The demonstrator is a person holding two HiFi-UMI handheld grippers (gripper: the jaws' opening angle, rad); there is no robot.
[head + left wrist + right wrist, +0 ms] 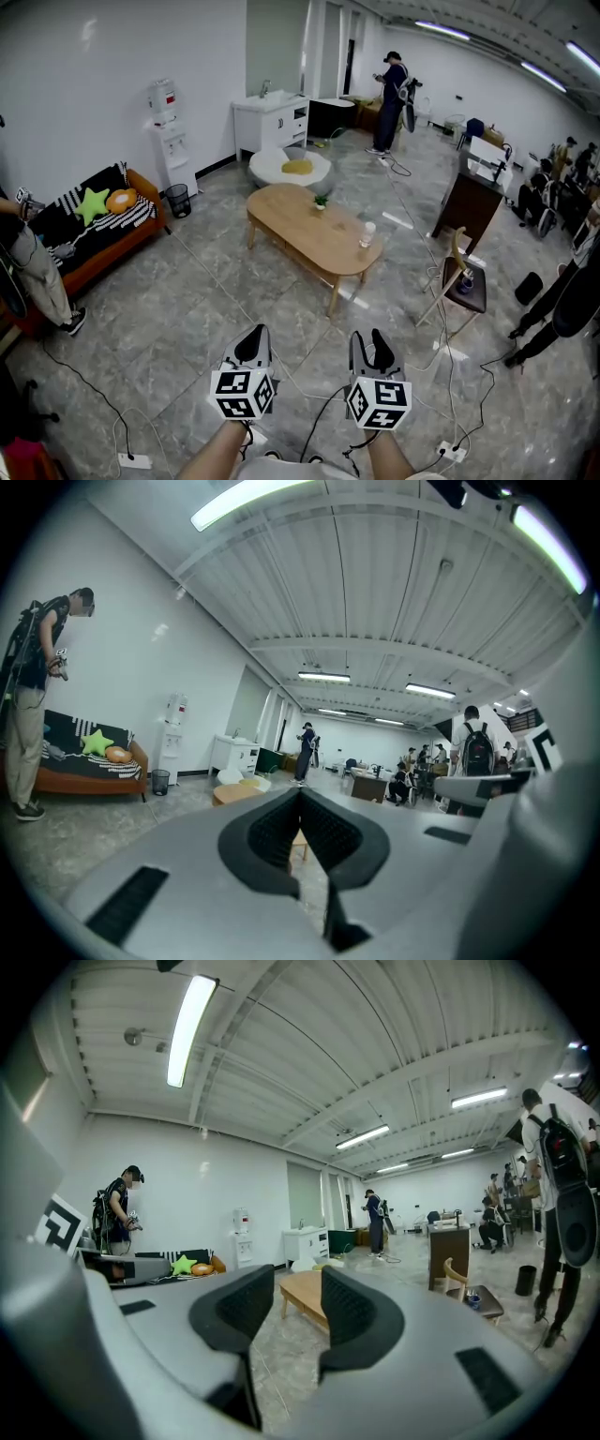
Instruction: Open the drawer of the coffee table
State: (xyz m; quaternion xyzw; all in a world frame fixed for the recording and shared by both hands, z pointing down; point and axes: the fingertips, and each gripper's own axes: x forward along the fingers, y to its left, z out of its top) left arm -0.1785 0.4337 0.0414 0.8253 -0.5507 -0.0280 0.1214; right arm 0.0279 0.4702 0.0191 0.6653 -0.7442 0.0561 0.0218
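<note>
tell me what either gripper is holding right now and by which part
Nothing is held. The left gripper has its jaws together on nothing. The right gripper has its jaws apart and empty. The coffee table stands well ahead of both.

- We see the worktop in pale wood, smooth, with a soft satin sheen.
- The floor looks to us like polished grey stone tile, glossy enough to catch the ceiling lights.
- Our left tongs and right tongs have matt grey plastic shells; their pads are black, finely ribbed and rubbery.
- The sofa shows soft cloth cushions on a smooth orange base.
</note>
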